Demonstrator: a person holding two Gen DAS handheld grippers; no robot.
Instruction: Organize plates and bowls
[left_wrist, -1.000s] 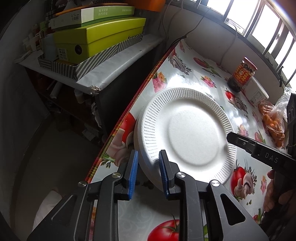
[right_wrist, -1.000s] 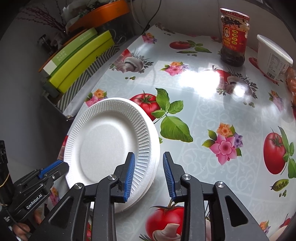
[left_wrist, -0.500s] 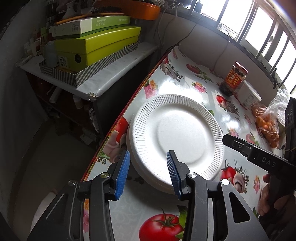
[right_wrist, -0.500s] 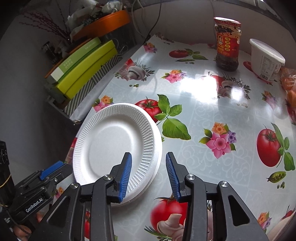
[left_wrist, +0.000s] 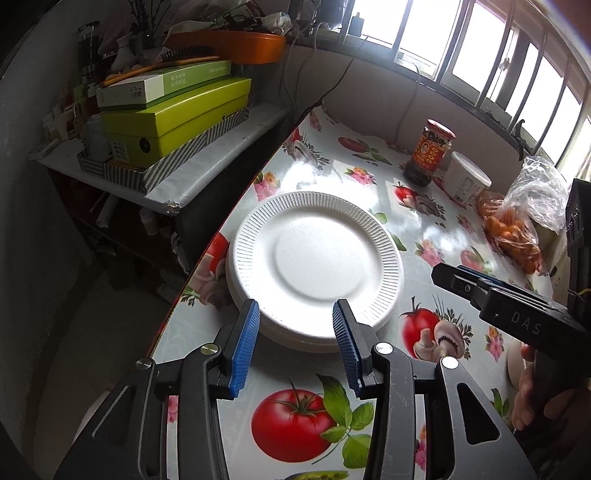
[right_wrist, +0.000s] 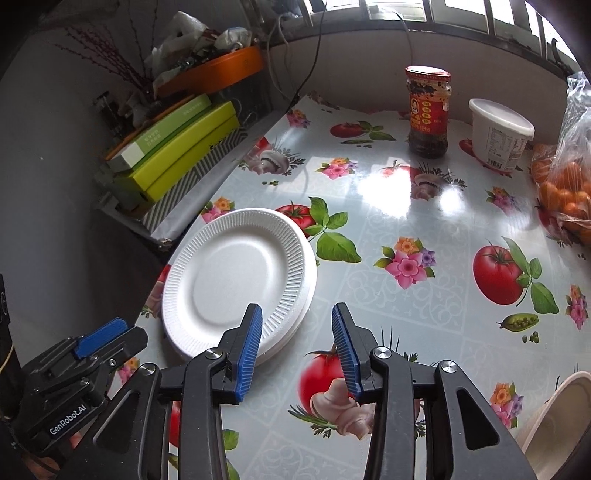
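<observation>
A stack of white foam plates (left_wrist: 317, 258) (right_wrist: 236, 284) lies flat on the fruit-print tablecloth (left_wrist: 424, 236), close to the table's left edge. Just short of the stack's near rim and above it, my left gripper (left_wrist: 294, 306) is open, and nothing sits between its blue pads. My right gripper (right_wrist: 296, 308) is open too, over the stack's right rim and the cloth beside it, clear of the plates. Each gripper shows in the other's view: the right one (left_wrist: 461, 277) beside the stack, the left one (right_wrist: 107, 332) at the lower left. A cream bowl rim (right_wrist: 554, 413) peeks in at the lower right.
A red-labelled sauce jar (right_wrist: 428, 110), a white tub (right_wrist: 498, 133) and a bag of oranges (right_wrist: 565, 184) stand along the far and right side of the table. Left of the table edge, a lower shelf carries green boxes (left_wrist: 166, 110).
Both grippers have drawn back and up from the plates. The left jaws have widened off the top plate's rim, and that plate now lies flat on the stack. The right jaws have widened a little.
</observation>
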